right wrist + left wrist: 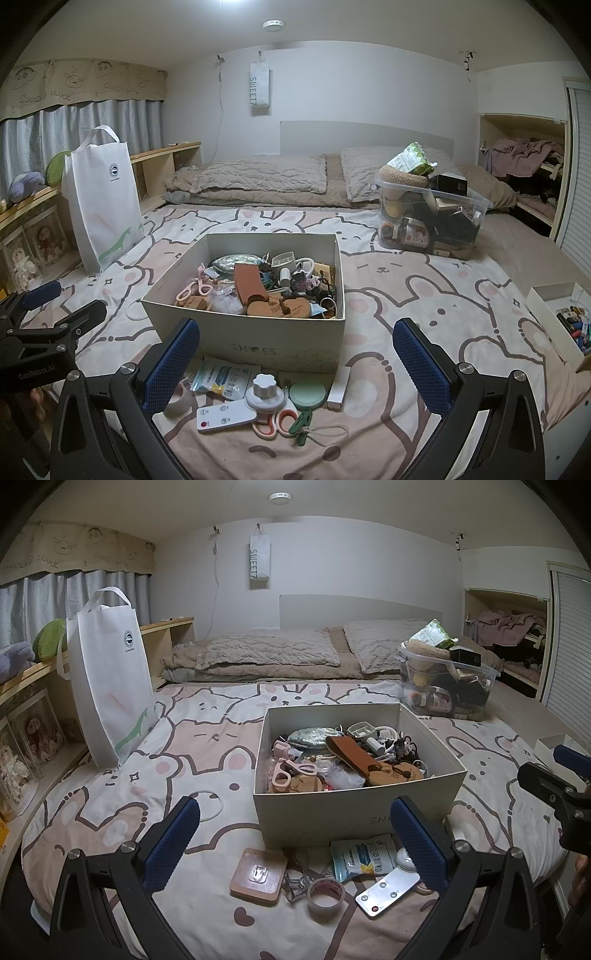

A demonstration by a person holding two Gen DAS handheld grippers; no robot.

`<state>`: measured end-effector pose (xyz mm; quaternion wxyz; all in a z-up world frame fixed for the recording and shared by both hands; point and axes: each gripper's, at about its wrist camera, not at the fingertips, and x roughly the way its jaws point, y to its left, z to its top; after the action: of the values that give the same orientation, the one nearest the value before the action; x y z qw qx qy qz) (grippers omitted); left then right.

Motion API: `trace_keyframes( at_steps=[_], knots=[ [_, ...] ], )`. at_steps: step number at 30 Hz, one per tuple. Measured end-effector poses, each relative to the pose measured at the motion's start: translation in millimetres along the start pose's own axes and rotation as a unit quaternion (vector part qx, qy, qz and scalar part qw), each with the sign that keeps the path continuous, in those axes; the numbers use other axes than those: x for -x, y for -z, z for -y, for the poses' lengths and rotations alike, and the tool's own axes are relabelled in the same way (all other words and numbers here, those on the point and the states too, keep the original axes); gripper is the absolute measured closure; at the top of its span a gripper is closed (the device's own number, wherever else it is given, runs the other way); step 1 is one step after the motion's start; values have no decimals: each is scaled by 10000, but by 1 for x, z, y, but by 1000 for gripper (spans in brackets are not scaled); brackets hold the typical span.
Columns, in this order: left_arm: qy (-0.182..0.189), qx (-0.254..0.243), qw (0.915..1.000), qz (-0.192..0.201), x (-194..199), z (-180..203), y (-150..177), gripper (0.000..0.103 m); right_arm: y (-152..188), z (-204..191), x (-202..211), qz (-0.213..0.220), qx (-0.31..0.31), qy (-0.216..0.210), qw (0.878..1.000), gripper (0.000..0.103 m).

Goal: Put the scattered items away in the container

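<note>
Both tools, left point(295, 834) and right point(295, 354), are spread wide, nothing grasped; the remote point(225, 418) could be nudged under the box point(258, 347) on soft bedding.

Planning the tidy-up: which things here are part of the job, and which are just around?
Job: shoe box, remote, tape roll, scissors, sachet, green lid.
Just around: tote bag, clear bin, pillows.

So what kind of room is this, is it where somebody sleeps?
Yes, most likely a bedroom. There is a bed with a bunny-print sheet, pillows against the headboard, and curtains at one side. A shoe box of small bits sits on the bed.
</note>
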<state>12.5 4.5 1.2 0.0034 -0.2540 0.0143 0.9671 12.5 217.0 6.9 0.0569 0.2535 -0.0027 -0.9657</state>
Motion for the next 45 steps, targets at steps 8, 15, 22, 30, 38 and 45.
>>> trace_keyframes(
  at_steps=[8,15,22,30,38,45],
  knots=[
    [8,31,10000,6,-3,-3,1,0,2,1,0,-4,-32,-11,10000,0],
    [-65,74,9999,-91,-10,-11,5,0,6,6,-7,-92,-77,72,9999,0],
    [165,184,9991,-351,-26,-20,17,0,18,12,-21,-343,-237,-63,9991,0],
    [527,193,9961,-675,-47,-16,36,0,42,16,-37,-547,-225,-133,9982,0],
    [577,181,9945,-858,-63,-8,55,0,68,25,-56,-895,-269,-57,9956,0],
    [616,257,9912,-1141,-79,-4,76,0,89,31,-73,-1239,-201,110,9920,0]
  ],
)
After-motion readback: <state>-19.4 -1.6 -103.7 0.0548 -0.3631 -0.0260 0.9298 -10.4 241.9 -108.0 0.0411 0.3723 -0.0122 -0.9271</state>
